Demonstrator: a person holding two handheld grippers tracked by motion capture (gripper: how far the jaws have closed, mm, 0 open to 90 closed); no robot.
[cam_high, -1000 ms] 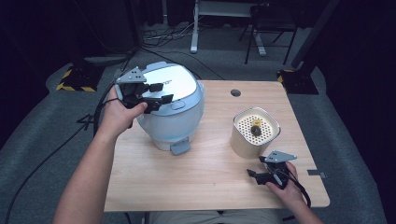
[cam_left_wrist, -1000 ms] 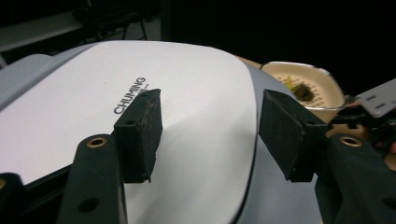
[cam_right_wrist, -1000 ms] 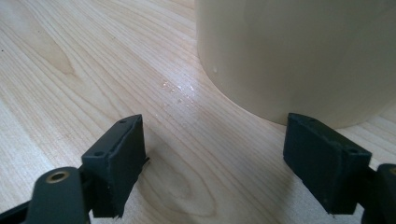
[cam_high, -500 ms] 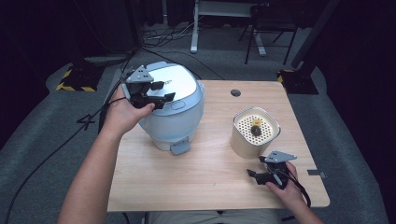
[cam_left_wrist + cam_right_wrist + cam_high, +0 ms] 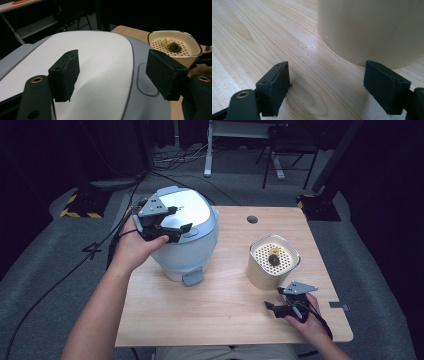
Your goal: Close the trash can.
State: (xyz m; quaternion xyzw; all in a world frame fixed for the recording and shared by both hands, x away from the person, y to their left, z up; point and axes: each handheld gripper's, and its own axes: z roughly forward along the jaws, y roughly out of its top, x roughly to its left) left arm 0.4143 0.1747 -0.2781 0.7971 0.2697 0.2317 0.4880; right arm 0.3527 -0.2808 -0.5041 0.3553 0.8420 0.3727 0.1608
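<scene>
On the light wooden table (image 5: 225, 315) my wide-open left claw (image 5: 172, 224) hovers over the white-lidded pale blue rice cooker (image 5: 192, 237), next likely pressing its latch; my right claw (image 5: 278, 309) rests wide too

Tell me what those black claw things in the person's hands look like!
Each hand holds a black gripper, the left gripper and the right gripper. Each has two flat, blocky black pads with small screw holes and brass-coloured rivets, a grey three-cornered plate on top and a thin black cable. The forearms are bare, no sleeves.
</scene>
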